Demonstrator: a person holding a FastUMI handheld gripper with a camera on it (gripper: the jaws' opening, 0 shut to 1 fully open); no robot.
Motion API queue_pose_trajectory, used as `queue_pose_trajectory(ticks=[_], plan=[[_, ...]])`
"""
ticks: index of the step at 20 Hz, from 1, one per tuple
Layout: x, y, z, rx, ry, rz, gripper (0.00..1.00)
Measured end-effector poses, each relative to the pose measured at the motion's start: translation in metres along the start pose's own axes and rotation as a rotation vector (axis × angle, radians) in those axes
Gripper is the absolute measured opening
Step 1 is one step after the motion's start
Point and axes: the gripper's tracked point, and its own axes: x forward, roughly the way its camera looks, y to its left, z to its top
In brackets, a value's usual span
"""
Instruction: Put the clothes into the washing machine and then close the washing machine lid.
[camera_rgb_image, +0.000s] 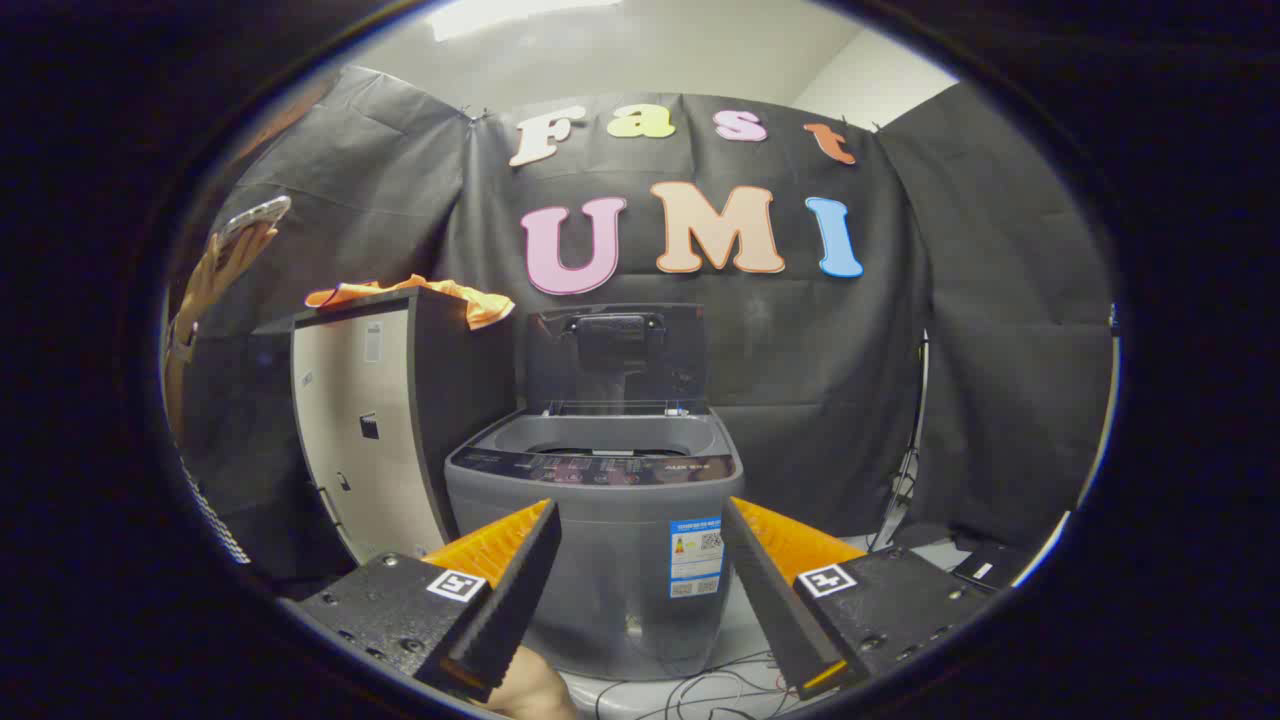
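We see the gripper with its jaws spread wide and nothing between the fingers; both fingertips sit in open air, short of the washing machine. We take the washing machine as our landmark. Its grey front face shows through the gap between the two fingers, just ahead of them, with a label stuck on that face nearer the right finger. The control panel runs along the machine's front top edge, and behind it we see the tub opening. The washing machine lid stands upright at the back of the machine, so the top is open.

To the left of the machine, just beside it and standing taller than its body, is a cabinet with a pale front and dark side. The clothes, an orange garment, lie on top of this cabinet, with one end draped over the corner nearest the machine's raised lid. They are well apart from the fingers, beyond and above the left one.

Further left of the cabinet we note a person's hand raised and holding a phone. On the floor in front of the machine, below the fingers, lie some thin cables. Right of the machine, a stand rests against the booth wall.
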Motion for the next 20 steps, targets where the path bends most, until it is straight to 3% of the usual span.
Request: queue_pose_trajectory(ticks=[20], plan=[[-0.0005, 0.0014, -0.0001, -0.005, 0.001, 0.005, 0.98]])
